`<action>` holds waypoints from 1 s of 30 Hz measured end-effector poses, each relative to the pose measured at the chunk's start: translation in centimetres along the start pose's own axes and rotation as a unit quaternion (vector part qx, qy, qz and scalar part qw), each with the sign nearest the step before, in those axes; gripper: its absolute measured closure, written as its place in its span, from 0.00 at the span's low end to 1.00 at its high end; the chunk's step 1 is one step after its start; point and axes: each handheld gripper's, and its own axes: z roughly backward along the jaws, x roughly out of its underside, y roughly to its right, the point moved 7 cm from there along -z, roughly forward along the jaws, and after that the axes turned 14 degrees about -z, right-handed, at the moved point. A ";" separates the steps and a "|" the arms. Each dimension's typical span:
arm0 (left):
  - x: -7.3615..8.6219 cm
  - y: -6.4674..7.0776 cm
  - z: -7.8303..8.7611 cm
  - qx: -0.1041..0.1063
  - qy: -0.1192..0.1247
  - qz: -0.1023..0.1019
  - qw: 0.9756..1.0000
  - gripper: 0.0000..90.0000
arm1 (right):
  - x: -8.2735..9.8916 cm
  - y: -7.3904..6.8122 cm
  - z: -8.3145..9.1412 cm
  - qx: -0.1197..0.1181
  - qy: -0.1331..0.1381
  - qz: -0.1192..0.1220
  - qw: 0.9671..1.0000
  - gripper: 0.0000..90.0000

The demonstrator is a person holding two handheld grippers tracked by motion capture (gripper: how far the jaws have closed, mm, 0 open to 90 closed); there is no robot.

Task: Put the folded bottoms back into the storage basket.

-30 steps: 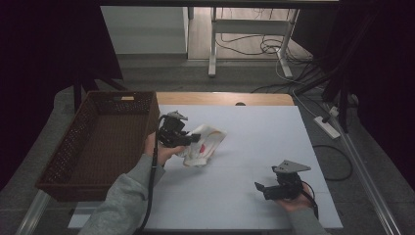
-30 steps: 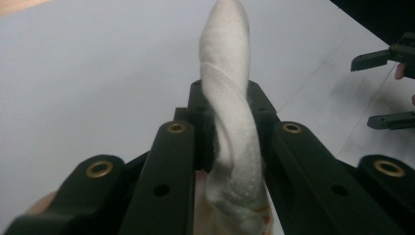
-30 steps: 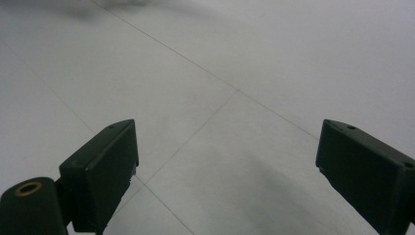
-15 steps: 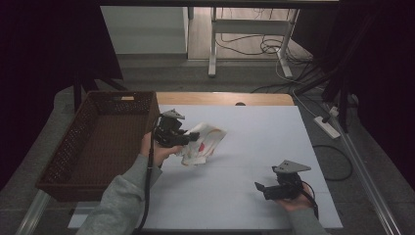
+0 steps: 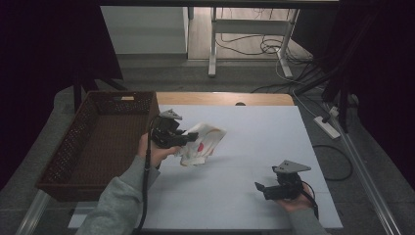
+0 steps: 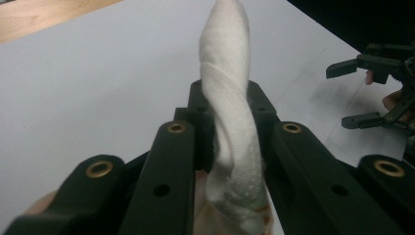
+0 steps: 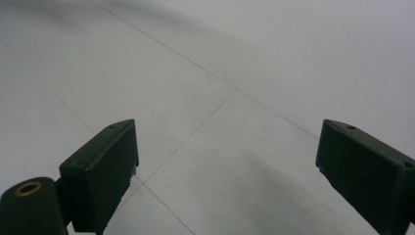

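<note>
White tabletop (image 5: 254, 147): left gripper (image 5: 188, 139) clamps white cloth (image 5: 203, 144) (lifted); right gripper (image 5: 259, 187) jaws apart, resting.

Nubbly white cloth (image 6: 230, 127); woven wicker basket (image 5: 73, 147); matt tabletop (image 5: 254, 147).

White cloth (image 5: 203, 144) with a red mark, crumpled and bunched, pinched at one edge in my left hand-held gripper (image 5: 182, 140), hanging lifted off the white desk (image 5: 254, 132), its folded edge upright between my jaws, just right of the wicker basket (image 5: 98, 137)
</note>
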 end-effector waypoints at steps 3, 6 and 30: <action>0.1 0.0 0.5 0.000 0.005 0.001 1.000 0.86 | 0.0 0.0 0.0 0.001 0.000 0.001 1.000 0.10; 0.1 0.0 0.7 0.000 0.008 0.000 1.000 0.86 | 0.0 0.0 0.0 0.000 0.000 0.000 1.000 0.10; 0.8 -0.1 2.6 -0.003 0.024 0.003 1.000 0.86 | 0.0 0.1 0.0 0.002 -0.001 0.001 1.000 0.10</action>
